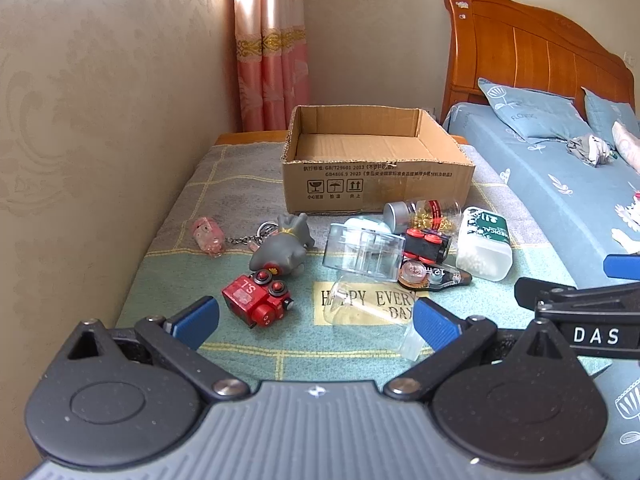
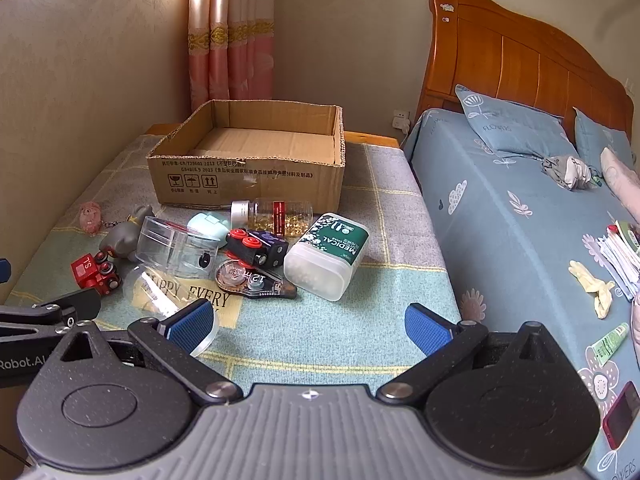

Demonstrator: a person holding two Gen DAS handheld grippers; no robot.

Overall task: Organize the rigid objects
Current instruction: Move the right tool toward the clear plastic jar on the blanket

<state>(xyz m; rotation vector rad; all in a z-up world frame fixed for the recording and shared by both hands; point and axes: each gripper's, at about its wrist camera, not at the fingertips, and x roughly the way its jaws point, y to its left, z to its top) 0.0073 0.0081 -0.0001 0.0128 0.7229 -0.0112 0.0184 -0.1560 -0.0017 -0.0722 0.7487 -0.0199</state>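
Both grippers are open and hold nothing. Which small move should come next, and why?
Probably ease the left gripper forward onto the red toy car: it lies nearest between its open fingers, apart from the clutter, and the cardboard box behind is empty. The right gripper is open over bare blanket.

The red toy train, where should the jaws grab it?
Grab the red toy train across its flat boxy body, coming down from above. It lies tipped with its wheels up, so the flat sides are free. The left gripper is nearest, probably.
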